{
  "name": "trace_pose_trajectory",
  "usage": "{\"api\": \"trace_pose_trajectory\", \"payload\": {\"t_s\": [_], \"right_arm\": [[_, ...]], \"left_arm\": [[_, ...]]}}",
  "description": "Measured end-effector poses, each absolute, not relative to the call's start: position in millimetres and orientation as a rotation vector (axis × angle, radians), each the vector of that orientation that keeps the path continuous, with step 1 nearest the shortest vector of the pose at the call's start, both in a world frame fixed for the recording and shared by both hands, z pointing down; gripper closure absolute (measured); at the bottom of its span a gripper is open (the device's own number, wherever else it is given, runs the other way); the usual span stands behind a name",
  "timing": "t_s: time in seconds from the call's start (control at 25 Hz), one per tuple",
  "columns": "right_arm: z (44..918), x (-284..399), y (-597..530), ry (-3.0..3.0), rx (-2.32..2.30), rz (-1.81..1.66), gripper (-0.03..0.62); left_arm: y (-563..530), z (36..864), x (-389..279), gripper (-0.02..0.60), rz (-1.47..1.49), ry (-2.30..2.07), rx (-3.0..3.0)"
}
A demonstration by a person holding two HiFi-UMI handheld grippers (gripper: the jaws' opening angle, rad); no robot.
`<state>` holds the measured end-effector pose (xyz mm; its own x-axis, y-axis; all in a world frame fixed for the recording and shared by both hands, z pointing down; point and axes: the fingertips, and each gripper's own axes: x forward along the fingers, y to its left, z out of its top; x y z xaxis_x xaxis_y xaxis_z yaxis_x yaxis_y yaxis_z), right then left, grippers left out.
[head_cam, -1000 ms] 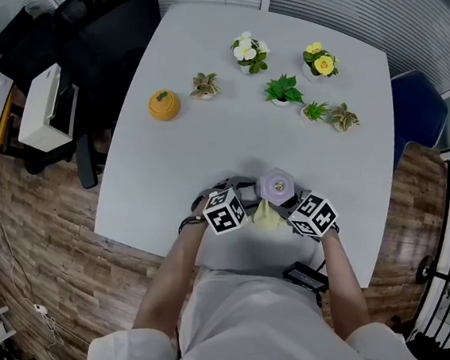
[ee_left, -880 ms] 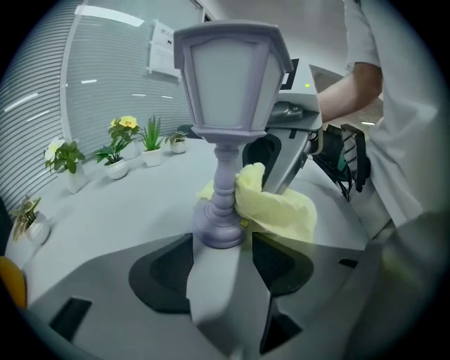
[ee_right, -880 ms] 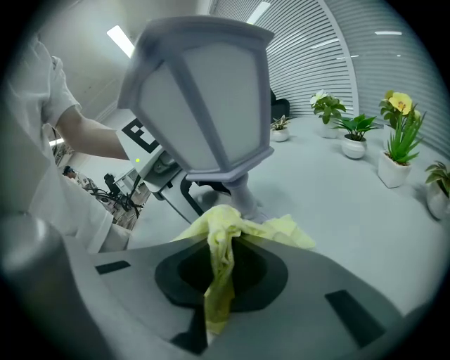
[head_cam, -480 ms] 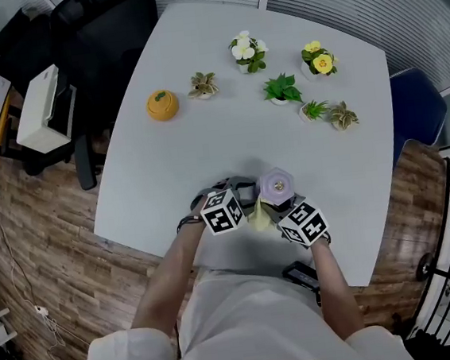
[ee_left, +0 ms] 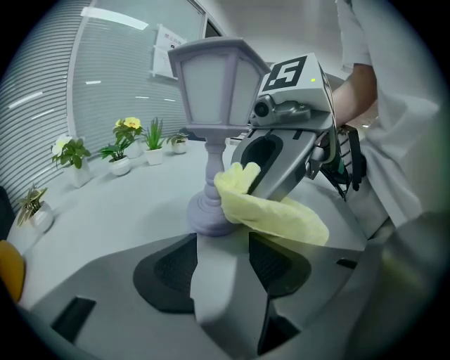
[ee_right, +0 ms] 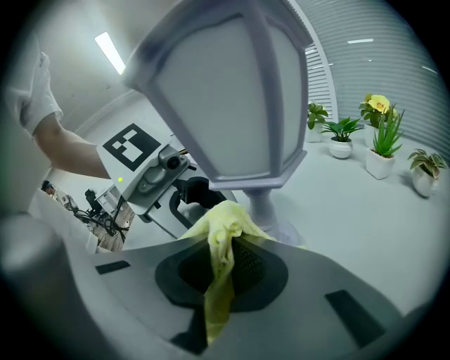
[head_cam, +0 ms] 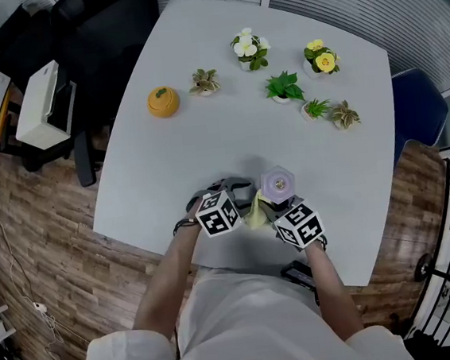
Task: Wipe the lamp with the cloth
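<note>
A lavender lantern-shaped lamp [head_cam: 277, 184] stands upright near the table's front edge. In the left gripper view its round base [ee_left: 209, 214] sits right at the tips of my left gripper [ee_left: 223, 238]. Those jaws have just been closing, with bare table still visible between them, and I see no pad pressing on the base. My right gripper [ee_right: 228, 235] is shut on a yellow cloth [ee_right: 221, 242]. The bunched cloth [ee_left: 271, 211] rests against the lamp's stem and base on the side nearer the person. The lamp's shade [ee_right: 232, 105] looms just above the right jaws.
Several small potted plants [head_cam: 283, 87] and an orange pumpkin-shaped ornament [head_cam: 163, 102] stand on the far half of the white table [head_cam: 175, 164]. A black chair [head_cam: 106, 36] and a white box [head_cam: 41, 106] are at the left, a blue seat [head_cam: 417, 107] at the right.
The right gripper has shifted left, closer to the lamp, and rolled a little, carrying the cloth. The left gripper has barely moved. The lamp stays put.
</note>
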<state>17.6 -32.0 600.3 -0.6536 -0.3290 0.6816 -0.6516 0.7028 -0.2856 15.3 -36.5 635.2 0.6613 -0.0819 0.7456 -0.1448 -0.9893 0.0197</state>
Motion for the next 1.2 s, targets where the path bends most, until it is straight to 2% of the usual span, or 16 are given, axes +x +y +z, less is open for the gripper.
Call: {"api": "trace_pose_trajectory", "payload": {"t_s": [0.52,1.2], "right_arm": [[600.4,-5.7,-38.1,-2.319,0.767,0.721,0.568],[609.9,45.4,-25.9,-2.258,0.805,0.842,0.568]], "left_arm": [[-41.1,635.0,5.0,0.36,1.235,-0.277,2.775],[-40.8,638.0,4.7,0.36,1.24,-0.285,2.773]]}}
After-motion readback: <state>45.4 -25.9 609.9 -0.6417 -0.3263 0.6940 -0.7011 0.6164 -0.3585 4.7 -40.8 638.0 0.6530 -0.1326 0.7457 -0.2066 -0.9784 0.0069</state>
